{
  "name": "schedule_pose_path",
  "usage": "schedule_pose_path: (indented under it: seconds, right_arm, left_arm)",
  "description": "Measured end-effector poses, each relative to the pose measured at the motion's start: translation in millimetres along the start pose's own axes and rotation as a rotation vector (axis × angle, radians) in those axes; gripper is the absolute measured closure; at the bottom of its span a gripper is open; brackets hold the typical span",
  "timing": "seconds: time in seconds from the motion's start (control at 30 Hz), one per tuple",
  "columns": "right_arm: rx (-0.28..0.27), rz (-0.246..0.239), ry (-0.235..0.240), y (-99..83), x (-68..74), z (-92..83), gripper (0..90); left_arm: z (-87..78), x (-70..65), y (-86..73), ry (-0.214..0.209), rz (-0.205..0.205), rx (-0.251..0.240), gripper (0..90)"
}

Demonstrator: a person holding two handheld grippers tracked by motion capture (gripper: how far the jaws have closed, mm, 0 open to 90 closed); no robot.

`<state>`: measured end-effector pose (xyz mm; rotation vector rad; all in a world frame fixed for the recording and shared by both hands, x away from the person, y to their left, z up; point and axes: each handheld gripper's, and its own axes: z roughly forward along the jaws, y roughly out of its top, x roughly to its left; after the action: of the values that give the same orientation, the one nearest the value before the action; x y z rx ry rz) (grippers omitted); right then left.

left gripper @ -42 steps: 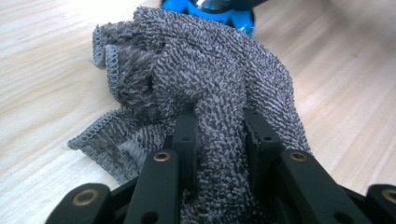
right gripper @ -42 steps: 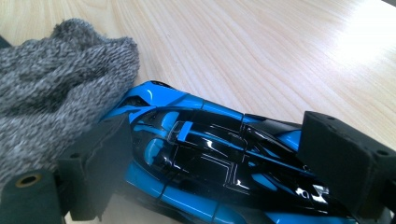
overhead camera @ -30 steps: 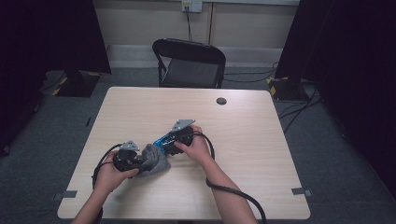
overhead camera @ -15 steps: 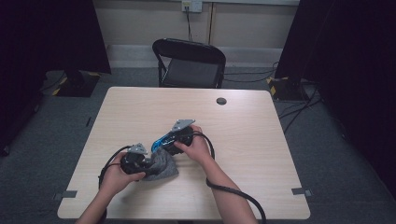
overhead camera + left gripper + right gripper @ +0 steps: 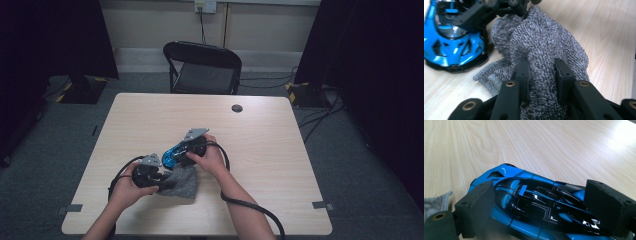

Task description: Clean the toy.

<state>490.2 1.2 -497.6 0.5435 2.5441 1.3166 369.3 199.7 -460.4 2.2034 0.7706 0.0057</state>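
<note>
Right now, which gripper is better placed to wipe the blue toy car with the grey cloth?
Left. The left gripper is shut on the grey cloth, bunched right beside the blue toy car. The right gripper clamps the car's sides against the table, so it looks best left steadying it.

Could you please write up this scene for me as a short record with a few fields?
setting: wooden table, black chair behind it
left gripper: shut on a bunched grey cloth
right gripper: shut on a blue toy car, one jaw on each side
car: on the table, beside the cloth
cloth: lies partly on the table, its far end at the car
other item: small dark round disc near the table's far edge
</note>
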Motion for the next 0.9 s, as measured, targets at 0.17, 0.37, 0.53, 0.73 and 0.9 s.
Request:
schedule_pose_path:
  seconds: [0.17, 0.37, 0.53, 0.73, 0.9]
  right_arm:
    - [0.0, 0.001, 0.0, 0.1, 0.4, 0.1, 9.9]
    - [-0.001, 0.003, 0.0, 0.1, 0.5, 0.1, 9.9]
    - [-0.002, 0.003, 0.0, -0.1, 0.5, 0.1, 9.9]
    - [0.0, 0.001, 0.0, 0.0, 0.3, 0.0, 9.9]
    - [-0.002, 0.001, 0.001, -0.2, 0.3, 0.1, 9.9]
  left_arm:
    - [-17.1, 9.7, -2.7, 0.035, -0.015, -0.033, 69.2]
    - [-38.7, 23.6, -8.8, 0.082, -0.054, -0.082, 69.2]
    - [-51.1, 33.5, -12.8, 0.114, -0.086, -0.122, 69.2]
    - [-62.4, 45.4, -18.5, 0.177, -0.138, -0.176, 69.2]
    - [-66.8, 57.7, -27.3, 0.268, -0.201, -0.191, 69.3]
